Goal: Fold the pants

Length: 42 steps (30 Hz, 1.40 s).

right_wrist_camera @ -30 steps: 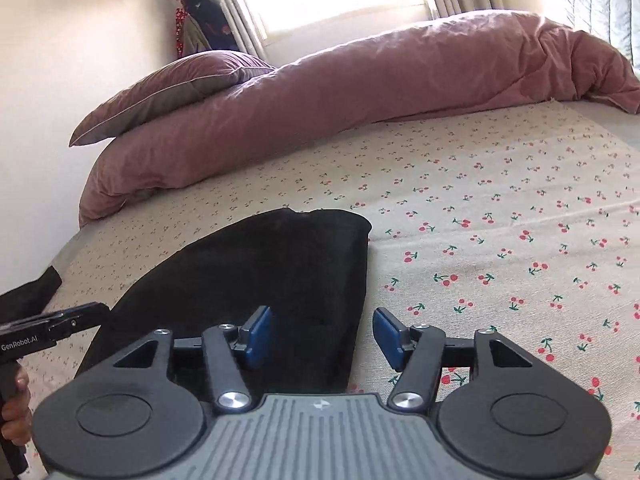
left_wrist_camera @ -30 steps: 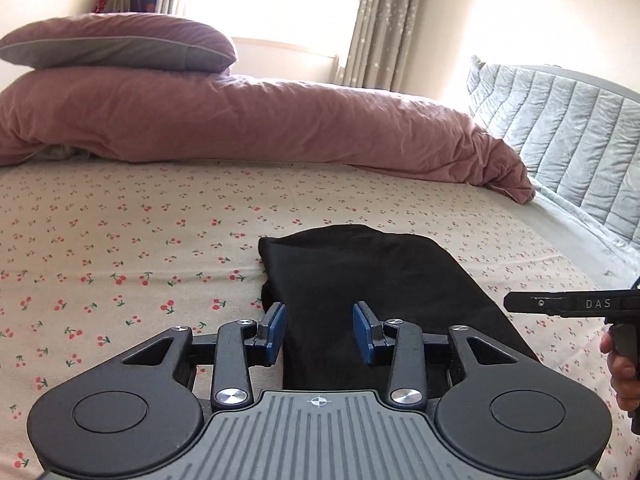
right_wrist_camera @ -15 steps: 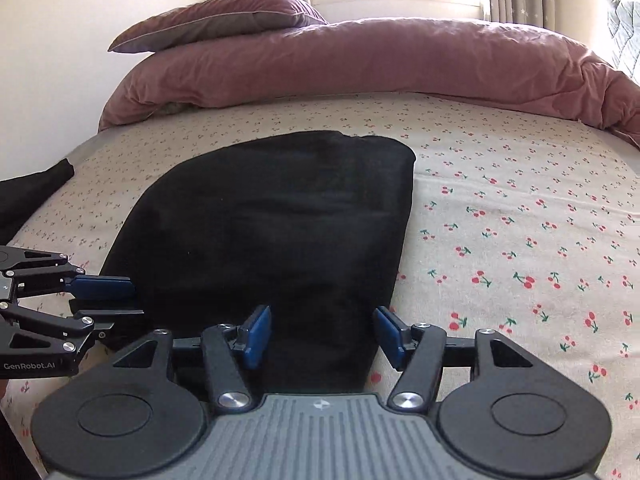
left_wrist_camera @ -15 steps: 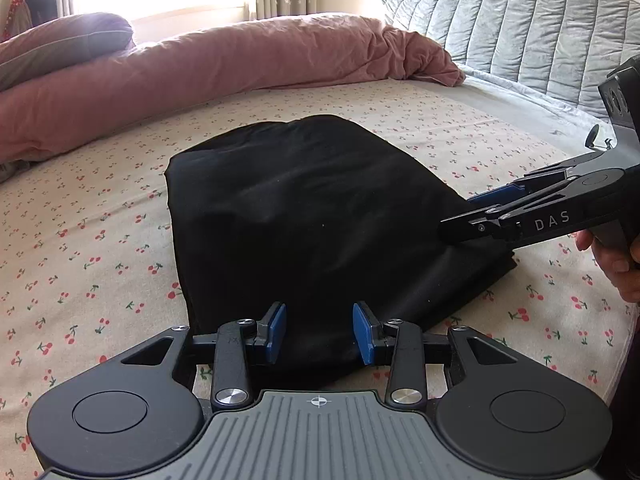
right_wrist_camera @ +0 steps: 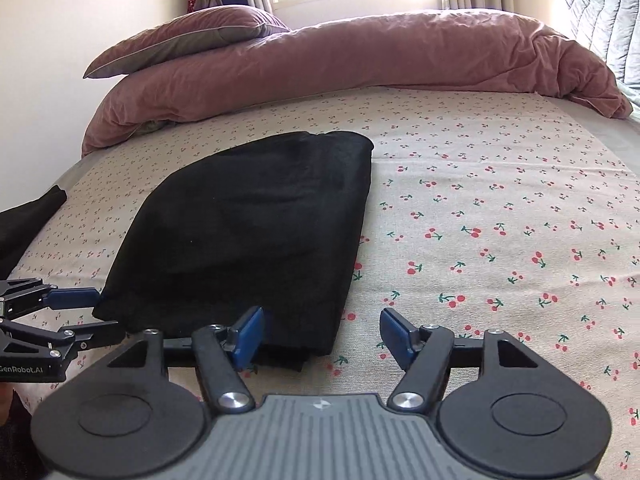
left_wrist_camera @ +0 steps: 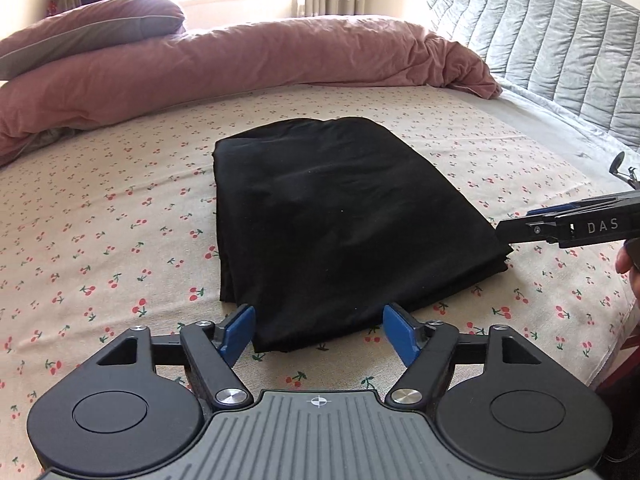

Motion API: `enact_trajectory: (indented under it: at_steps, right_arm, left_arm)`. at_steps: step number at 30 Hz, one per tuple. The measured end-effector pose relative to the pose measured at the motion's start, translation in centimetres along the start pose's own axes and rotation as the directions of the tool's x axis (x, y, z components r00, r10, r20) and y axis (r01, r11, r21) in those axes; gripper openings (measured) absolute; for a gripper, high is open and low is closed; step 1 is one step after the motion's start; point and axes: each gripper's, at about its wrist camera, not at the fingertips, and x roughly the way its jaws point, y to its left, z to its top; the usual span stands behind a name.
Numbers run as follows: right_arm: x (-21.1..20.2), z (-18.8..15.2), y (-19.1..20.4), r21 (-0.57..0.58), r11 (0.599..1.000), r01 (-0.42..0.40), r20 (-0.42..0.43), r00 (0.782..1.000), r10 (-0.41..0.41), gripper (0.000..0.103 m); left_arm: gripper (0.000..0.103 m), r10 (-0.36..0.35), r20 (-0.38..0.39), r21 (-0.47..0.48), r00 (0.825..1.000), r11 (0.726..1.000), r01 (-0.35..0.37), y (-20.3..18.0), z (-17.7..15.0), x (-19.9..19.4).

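A: Left side first. What stands there?

B: The left hand-held gripper [left_wrist_camera: 318, 334]: black linkage arms, flat blue pads, jaws just widened and standing wide, nothing clamped. The near edge of the pants [left_wrist_camera: 336, 220] lies just beyond its tips.

A: The garment?

B: Black, matte, soft cloth, folded to a rough rectangle of stacked layers, flat on the bed [left_wrist_camera: 100, 216], whose cream sheet carries a small cherry print.

A: Further right?

B: The right hand-held gripper [right_wrist_camera: 322, 334], jaws also just widened, gripping nothing, the pants' near corner between them. Behind, a rumpled mauve duvet [right_wrist_camera: 360, 60] and a quilted grey headboard [left_wrist_camera: 540, 40].
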Motion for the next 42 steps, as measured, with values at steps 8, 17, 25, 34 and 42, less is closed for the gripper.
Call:
enact_trajectory:
  at_steps: [8, 17, 25, 34, 42]
  right_arm:
    - [-0.7, -0.4, 1.0, 0.016, 0.998, 0.061, 0.042, 0.997, -0.061, 0.080]
    - [-1.1, -1.8, 2.2, -0.015, 0.987, 0.158, 0.078, 0.985, -0.157, 0.092]
    - [-0.8, -2.1, 2.8, -0.022, 0.984, 0.176, 0.080, 0.982, -0.174, 0.094]
    - [0.0, -2.2, 2.9, -0.010, 0.980, 0.199, 0.053, 0.979, -0.198, 0.094]
    - [0.3, -2.3, 3.1, -0.015, 0.980, 0.197, 0.045, 0.979, -0.196, 0.095]
  left_arm:
    - [0.095, 0.090, -0.012, -0.126, 0.996, 0.988, -0.091, -0.2, 0.5, -0.2]
    - [0.103, 0.214, -0.032, -0.199, 0.976, 0.956, -0.216, -0.7, 0.1, -0.2]
    - [0.103, 0.257, -0.050, -0.204, 0.965, 0.943, -0.262, -1.0, -0.2, -0.1]
    - [0.103, 0.271, -0.045, -0.167, 0.961, 0.947, -0.275, -1.5, -0.3, 0.1]
    - [0.103, 0.272, -0.040, -0.164, 0.961, 0.947, -0.275, -1.6, -0.3, 0.3]
